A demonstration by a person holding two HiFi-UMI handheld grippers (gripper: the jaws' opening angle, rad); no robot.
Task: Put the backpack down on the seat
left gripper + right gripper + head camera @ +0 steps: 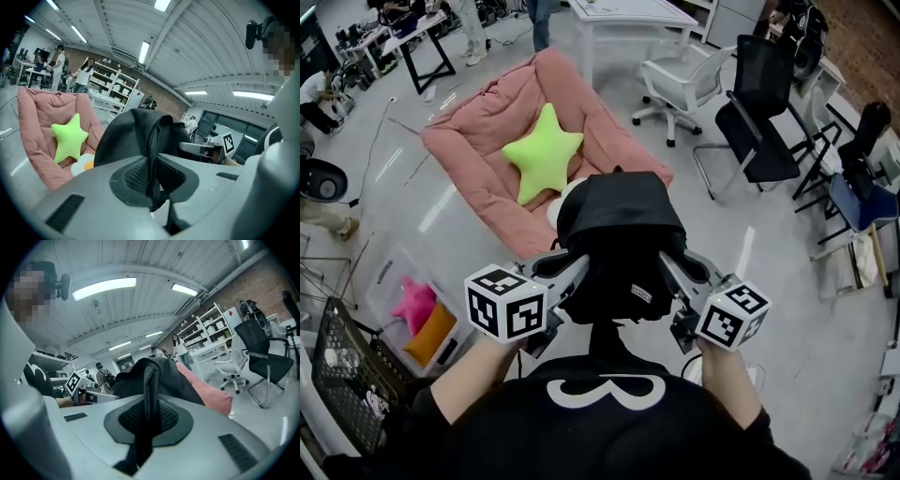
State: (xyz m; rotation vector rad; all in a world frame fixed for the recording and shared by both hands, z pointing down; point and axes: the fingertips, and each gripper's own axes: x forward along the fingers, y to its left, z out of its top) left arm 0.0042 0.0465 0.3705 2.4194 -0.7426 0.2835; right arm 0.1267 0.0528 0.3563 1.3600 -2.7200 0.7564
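Black backpack (619,234) hangs at the pink seat's (478,141) near edge.
Left tongs (574,272) and right tongs (667,264) each clench its straps (151,154); star pillow (542,150) lies mid-seat, chairs (759,112) well right.

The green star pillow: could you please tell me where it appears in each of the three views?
Head view: upper centre, the green star pillow lies on the pink seat, beyond the black backpack.
Left gripper view: left side, on the pink seat, left of the black backpack.
Right gripper view: not in it; only the pink seat's edge shows.
Shared landmark: the black backpack, central in all three views.
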